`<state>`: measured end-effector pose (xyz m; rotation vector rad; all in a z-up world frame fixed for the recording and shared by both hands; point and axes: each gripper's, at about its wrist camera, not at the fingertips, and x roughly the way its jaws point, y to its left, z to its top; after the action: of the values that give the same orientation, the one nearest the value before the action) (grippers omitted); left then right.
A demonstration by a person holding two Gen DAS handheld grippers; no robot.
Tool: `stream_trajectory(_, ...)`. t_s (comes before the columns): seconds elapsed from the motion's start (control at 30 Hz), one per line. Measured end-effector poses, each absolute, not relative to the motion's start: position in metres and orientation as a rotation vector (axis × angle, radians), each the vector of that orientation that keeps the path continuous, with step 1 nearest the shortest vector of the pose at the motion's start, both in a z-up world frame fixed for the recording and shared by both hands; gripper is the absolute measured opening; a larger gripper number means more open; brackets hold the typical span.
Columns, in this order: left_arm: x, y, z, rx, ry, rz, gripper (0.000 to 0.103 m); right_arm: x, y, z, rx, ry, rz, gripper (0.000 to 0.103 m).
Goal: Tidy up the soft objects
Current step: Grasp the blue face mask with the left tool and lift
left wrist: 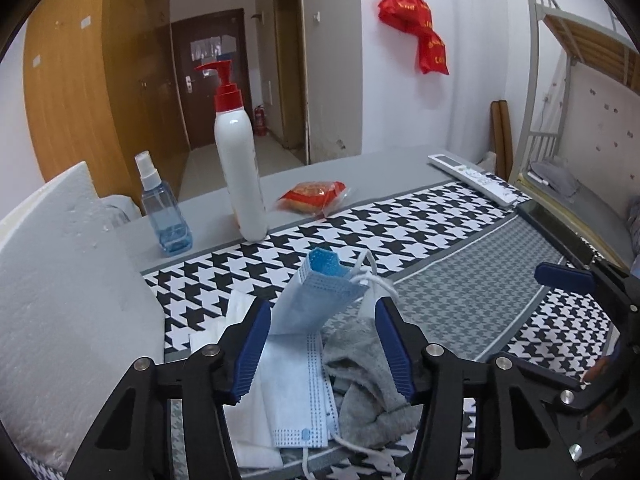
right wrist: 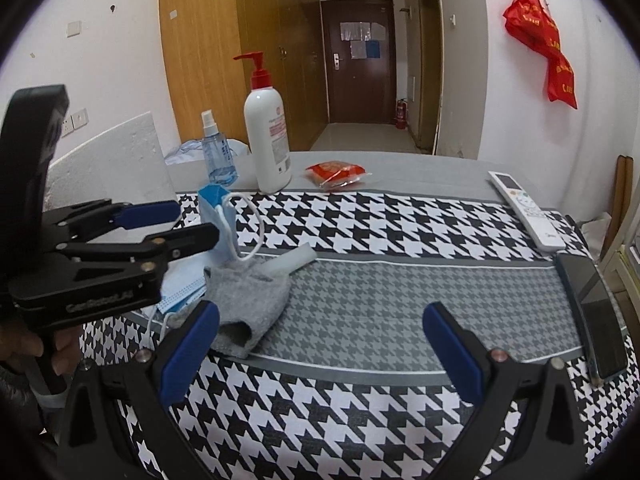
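Note:
A light blue face mask (left wrist: 316, 296) lies partly folded upward on the houndstooth mat (left wrist: 460, 292), beside a crumpled grey sock (left wrist: 360, 368) and over a white tissue (left wrist: 248, 412). My left gripper (left wrist: 323, 308) is open, half-wide, with the mask and the sock's edge between its blue pads; I see no pad pressing on them. In the right wrist view the left gripper (right wrist: 199, 222) hovers over the mask (right wrist: 212, 212) and the sock (right wrist: 248, 296). My right gripper (right wrist: 320, 340) is wide open over bare mat, its left finger just next to the sock.
At the back stand a white pump bottle (left wrist: 238, 168) and a blue spray bottle (left wrist: 164, 212), with a red snack packet (left wrist: 314, 196) beside them. A remote (right wrist: 524, 208) and a phone (right wrist: 592, 312) lie at the right edge. A white foam block (left wrist: 68, 280) stands on the left.

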<state>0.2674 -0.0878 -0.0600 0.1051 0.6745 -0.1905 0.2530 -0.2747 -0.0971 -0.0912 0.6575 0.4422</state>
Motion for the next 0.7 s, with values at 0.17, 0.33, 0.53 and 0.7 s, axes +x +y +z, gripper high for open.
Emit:
stream_trajectory(0.17, 0.275, -0.089, -0.065, 0.131, 0.660, -0.170, 0.056, 0.256, -0.277, -0.099, -0.086, 0.664, 0.455, 0.103)
stream_trajectory(0.33, 0.282, -0.092, -0.073, 0.140, 0.689, -0.180, 0.055, 0.258, -0.276, -0.100, -0.087, 0.676, 0.468, 0.103)
stream_trajectory(0.53, 0.287, -0.091, -0.077, 0.123, 0.706, -0.191, 0.031, 0.264, -0.273, -0.103, -0.092, 0.690, 0.480, 0.103)
stream_trajectory(0.7, 0.290, -0.087, -0.080, 0.107, 0.715, -0.194, 0.008, 0.267, -0.270, -0.105, -0.095, 0.704, 0.487, 0.103)
